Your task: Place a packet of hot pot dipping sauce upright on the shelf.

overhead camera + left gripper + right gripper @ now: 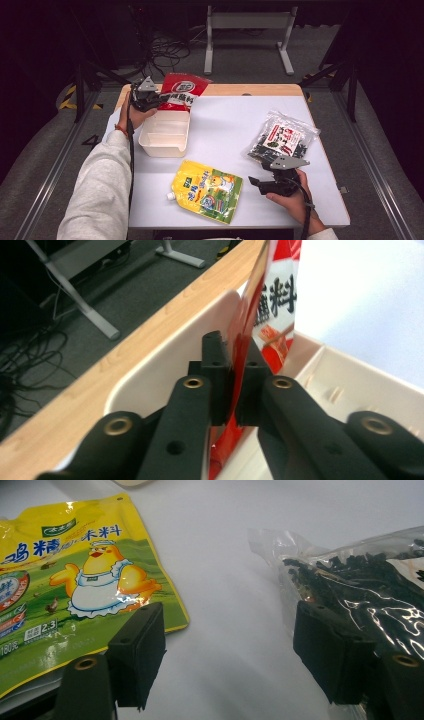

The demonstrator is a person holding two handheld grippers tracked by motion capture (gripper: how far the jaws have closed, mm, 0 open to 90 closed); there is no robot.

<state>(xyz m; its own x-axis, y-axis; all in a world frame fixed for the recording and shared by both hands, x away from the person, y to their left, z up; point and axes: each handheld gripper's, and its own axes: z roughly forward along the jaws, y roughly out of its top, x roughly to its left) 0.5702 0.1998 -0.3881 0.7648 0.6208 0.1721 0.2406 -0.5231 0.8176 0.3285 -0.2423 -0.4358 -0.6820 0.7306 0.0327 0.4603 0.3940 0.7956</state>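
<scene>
Left tool (232, 385) clenched on red pouch (272, 300), held over bin (150, 365) | right tool (227, 645) released, idle between yellow pouch (75, 580) and clear bag (360, 585) | none binned yet, three left.

- High cam: fixed above my side, looks fwd and down over the whole table (225, 125), fairly far off.
- Left gripper cam: rides my left gripper (234, 385), looks along the jaws, v. close on the red packet (272, 300) and white tray (165, 365); both also in the high view.
- Right gripper cam: low over the tabletop, close; shares the yellow pouch (75, 580) and clear bag (360, 585) w/ the high view.
</scene>
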